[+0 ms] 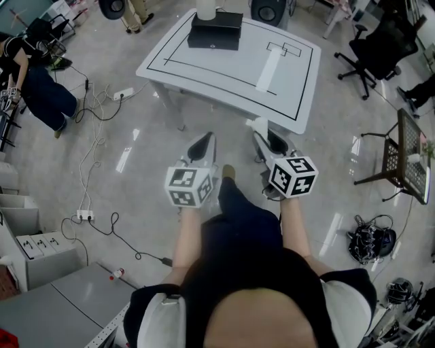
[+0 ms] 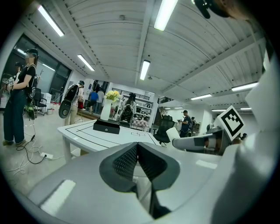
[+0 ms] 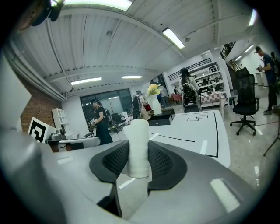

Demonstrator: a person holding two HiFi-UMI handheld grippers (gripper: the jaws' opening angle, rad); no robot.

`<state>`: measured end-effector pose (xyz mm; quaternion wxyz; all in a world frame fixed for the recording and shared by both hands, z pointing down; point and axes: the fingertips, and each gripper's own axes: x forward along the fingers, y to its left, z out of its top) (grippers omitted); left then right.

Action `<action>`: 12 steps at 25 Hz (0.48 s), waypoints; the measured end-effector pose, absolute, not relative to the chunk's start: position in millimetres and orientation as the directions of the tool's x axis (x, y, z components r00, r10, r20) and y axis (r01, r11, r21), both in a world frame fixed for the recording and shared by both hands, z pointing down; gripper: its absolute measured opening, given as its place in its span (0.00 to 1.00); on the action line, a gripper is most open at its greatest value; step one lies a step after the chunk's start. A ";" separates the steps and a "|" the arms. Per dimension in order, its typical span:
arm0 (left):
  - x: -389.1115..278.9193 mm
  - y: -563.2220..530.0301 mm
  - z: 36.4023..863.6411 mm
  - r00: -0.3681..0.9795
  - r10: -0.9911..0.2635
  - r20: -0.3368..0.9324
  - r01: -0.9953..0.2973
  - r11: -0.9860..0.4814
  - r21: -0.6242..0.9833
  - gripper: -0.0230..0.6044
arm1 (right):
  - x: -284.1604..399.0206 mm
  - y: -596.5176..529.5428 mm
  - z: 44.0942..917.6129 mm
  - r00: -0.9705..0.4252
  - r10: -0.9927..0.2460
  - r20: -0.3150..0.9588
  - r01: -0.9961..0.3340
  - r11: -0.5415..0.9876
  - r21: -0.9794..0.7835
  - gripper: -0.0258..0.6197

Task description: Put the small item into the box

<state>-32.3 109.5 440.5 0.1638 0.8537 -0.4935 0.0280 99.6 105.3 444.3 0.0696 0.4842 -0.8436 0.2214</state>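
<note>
Where your right gripper [image 1: 267, 136] ends, the item [image 3: 139, 148], a small white roll, stands upright between the jaws. Both dark pads press on its sides, so your right jaws are gripping it. You hold it up in the air, just short of the near edge of the tabletop [image 1: 224, 71].

Your left gripper [image 2: 137, 151] is just beside the right one. Its jaws are closed, tips touching, with nothing between them. Both grippers point at the white tabletop, which has black lines drawn on it.

The box [image 1: 215, 32] is black and sits at the far edge of the tabletop, well apart from the item. A white vase [image 1: 206, 8] stands on the box or just behind it; you cannot tell which.

A black chair [image 1: 378, 44] is off to the right. Cables [image 1: 95, 136] lie on the floor [image 1: 136, 156] to the left, near a person [image 1: 34, 85] in dark clothes.
</note>
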 end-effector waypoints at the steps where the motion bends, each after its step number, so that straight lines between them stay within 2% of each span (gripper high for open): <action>1: -31.4 107.1 440.3 0.512 -0.833 0.209 -0.851 -0.460 0.252 0.05 | 100.4 102.6 443.6 -0.521 -0.787 0.331 -0.848 0.432 -0.307 0.25; 12: -24.7 61.4 434.3 0.515 -0.828 0.224 -0.853 -0.467 0.233 0.05 | 98.0 57.8 427.9 -0.548 -0.780 0.303 -0.829 0.459 -0.318 0.25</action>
